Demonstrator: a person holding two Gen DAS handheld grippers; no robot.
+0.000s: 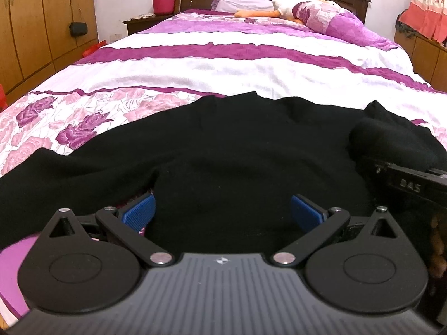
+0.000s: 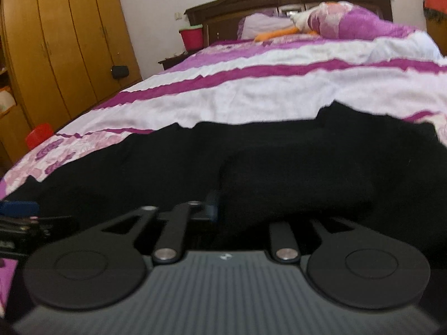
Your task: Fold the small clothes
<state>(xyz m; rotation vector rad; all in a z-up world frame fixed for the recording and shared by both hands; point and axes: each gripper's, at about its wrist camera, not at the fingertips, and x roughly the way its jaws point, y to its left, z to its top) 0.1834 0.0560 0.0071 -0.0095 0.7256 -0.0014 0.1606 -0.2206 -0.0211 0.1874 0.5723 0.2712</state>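
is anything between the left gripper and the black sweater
Nothing visible. The left gripper is open with the black sweater's near edge already lying between its blue pads; the floral bedspread beyond lies bare.

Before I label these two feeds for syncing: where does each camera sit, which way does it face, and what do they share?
Left wrist: on the left tongs, open over the black sweater's near hem, facing the headboard; right tongs' body at its right edge.
Right wrist: on the right tongs, blurred, sweater bunched across them, grip unclear; left tongs' blue pad at its left edge.
Shared: sweater, floral bedspread, red bucket, wardrobe.
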